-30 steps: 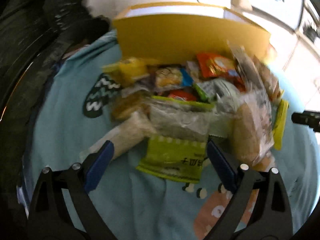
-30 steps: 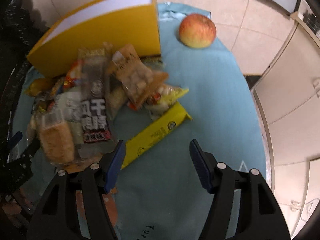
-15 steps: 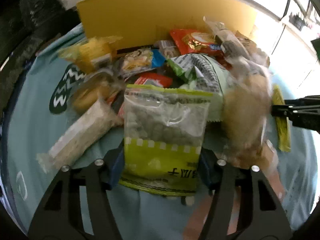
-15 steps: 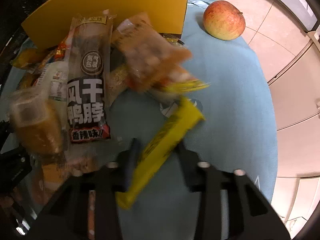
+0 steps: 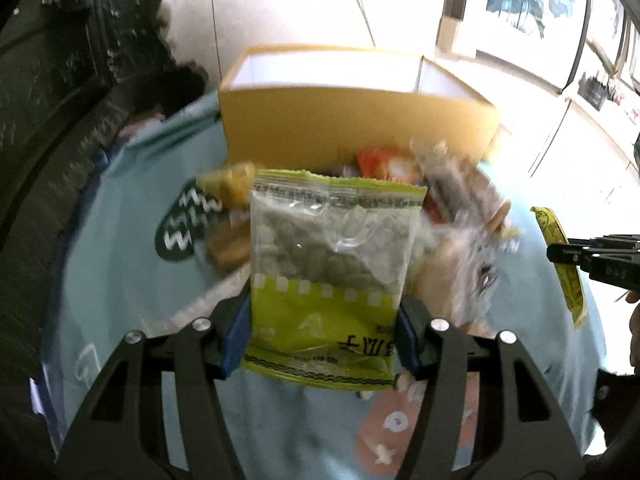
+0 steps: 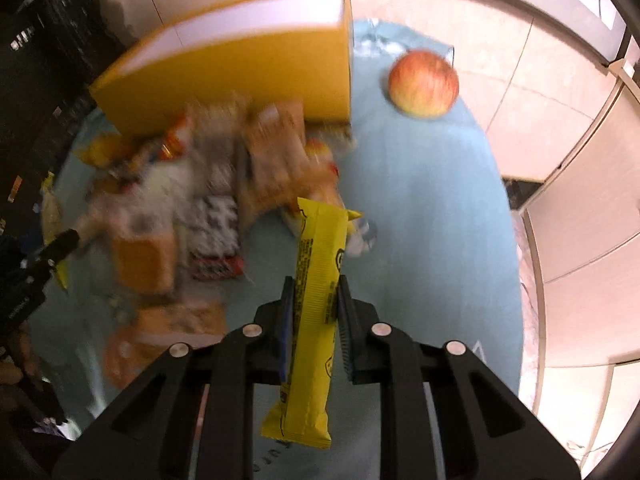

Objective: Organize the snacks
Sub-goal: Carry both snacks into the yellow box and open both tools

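The left gripper (image 5: 324, 330) is clamped on the lower printed band of a clear-and-lime-green plastic pouch of greenish pellet snacks (image 5: 330, 276), its blue-padded fingers (image 5: 236, 332) pressing the two side edges so the filled, heavier upper part stands up toward the camera rather than folding over. The right gripper (image 6: 314, 320) is closed on a long yellow foil-wrapped snack bar (image 6: 316, 292), pinched roughly at mid-length, which keeps the stiff bar balanced with one end pointing ahead and the other trailing back between the gripper arms. Both packets appear lifted clear of the round desk covered with a light blue patterned cloth (image 6: 432, 208), where the blurred heap of mixed snack packets (image 6: 208, 200) lies spilled just in front of the open yellow cardboard box with a white interior (image 5: 352, 120). The box stands upright with its mouth open at the top and looks empty in what shows, so it is probably the destination; lifting each packet high seems meant to clear its front wall. A red-and-yellow apple (image 6: 424, 84) sits apart on the cloth beside the box's right end, outside the pile, and looks uninvolved. In the left view the right gripper shows at the right edge with the yellow bar hanging from it.
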`<control>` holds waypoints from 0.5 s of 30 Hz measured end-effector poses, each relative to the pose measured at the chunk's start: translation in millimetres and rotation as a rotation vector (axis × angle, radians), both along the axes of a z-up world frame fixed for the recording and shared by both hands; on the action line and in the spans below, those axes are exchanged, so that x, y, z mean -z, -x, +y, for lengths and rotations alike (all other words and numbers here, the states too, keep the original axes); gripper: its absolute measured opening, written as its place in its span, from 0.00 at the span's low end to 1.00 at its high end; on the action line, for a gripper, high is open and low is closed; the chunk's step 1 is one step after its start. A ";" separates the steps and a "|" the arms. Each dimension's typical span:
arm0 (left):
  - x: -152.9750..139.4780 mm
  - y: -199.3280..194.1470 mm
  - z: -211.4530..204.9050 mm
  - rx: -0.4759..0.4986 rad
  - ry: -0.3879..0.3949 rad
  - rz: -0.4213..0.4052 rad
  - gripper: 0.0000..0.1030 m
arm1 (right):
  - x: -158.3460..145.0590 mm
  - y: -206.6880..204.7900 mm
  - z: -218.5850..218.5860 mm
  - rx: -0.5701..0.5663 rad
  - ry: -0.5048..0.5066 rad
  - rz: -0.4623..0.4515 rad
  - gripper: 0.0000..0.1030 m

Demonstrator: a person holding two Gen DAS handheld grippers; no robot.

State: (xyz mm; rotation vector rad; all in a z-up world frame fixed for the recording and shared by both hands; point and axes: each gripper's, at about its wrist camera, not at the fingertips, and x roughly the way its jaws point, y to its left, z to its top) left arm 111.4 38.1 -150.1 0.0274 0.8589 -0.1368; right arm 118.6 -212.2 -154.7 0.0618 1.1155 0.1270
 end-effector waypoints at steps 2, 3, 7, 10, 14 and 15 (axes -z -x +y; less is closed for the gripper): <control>-13.9 -1.5 -2.5 -0.002 0.011 -0.024 0.59 | -21.9 -4.6 3.8 -0.008 -0.022 -0.039 0.19; -24.6 -3.1 -5.1 -0.003 0.019 -0.040 0.59 | -31.1 -6.7 4.5 -0.012 -0.031 -0.056 0.19; -58.5 -18.3 -10.5 -0.017 0.045 -0.093 0.59 | -70.0 -32.4 7.8 -0.036 -0.051 -0.145 0.19; -81.7 -37.3 -11.5 -0.040 0.072 -0.122 0.59 | -101.3 -51.0 11.2 -0.049 -0.055 -0.207 0.19; -108.3 -64.9 -12.6 -0.062 0.094 -0.149 0.59 | -133.5 -69.3 29.1 -0.079 -0.044 -0.275 0.19; -116.8 -72.8 -14.7 -0.062 0.095 -0.162 0.59 | -140.5 -74.1 32.5 -0.088 -0.039 -0.291 0.19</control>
